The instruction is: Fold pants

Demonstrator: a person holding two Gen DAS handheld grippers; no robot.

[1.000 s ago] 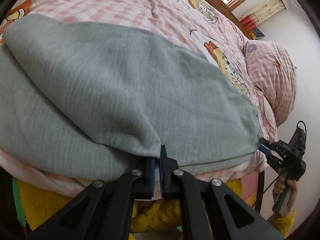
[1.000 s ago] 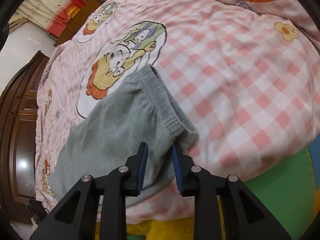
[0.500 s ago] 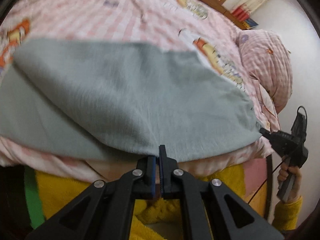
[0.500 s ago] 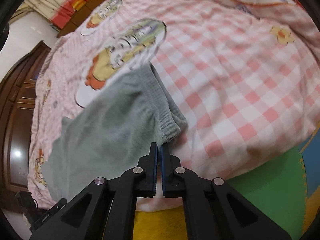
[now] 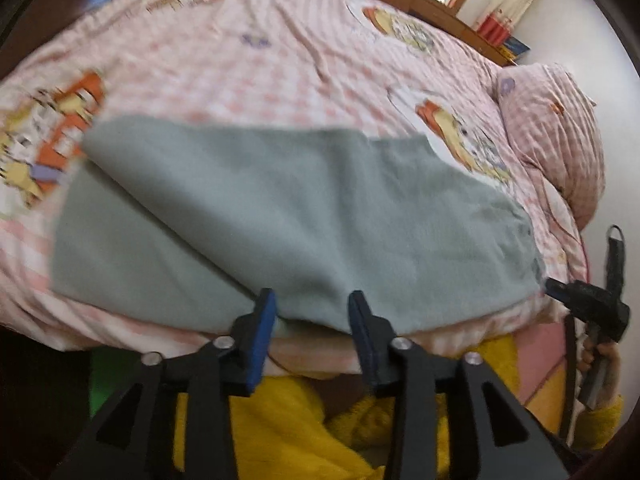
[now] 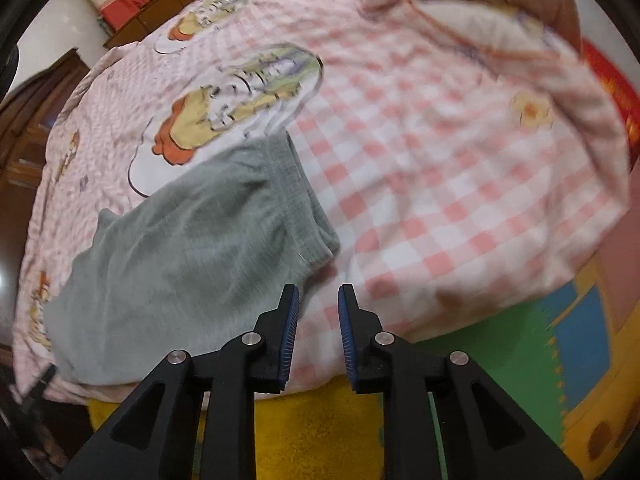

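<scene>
Grey-green pants (image 5: 288, 216) lie folded lengthwise on the pink checked bed (image 5: 280, 60), near its front edge. My left gripper (image 5: 312, 300) hovers at the pants' near edge, its jaws opening, the blue pads apart and pressing on nothing. In the right wrist view the ribbed waistband (image 6: 304, 208) of the pants (image 6: 180, 264) lies flat on the sheet. My right gripper (image 6: 319, 296) hangs just below the waistband corner, jaws opening with only sheet showing between them. The right gripper (image 5: 560, 288) also shows at the pants' right end in the left wrist view, held by a hand.
A checked pillow (image 5: 556, 136) lies at the bed's right end. A pillow or quilt (image 6: 500, 28) lies at the far end in the right wrist view. Yellow fleece clothing (image 5: 300, 428) fills the space below the grippers. Green, blue and yellow floor mats (image 6: 520, 348) lie beside the bed. Dark wooden furniture (image 6: 32, 120) stands beyond.
Both grippers were shut on the pants' near edge half a second ago and have let go. Their jaws now stand apart, and both have drawn up and back from the cloth.
</scene>
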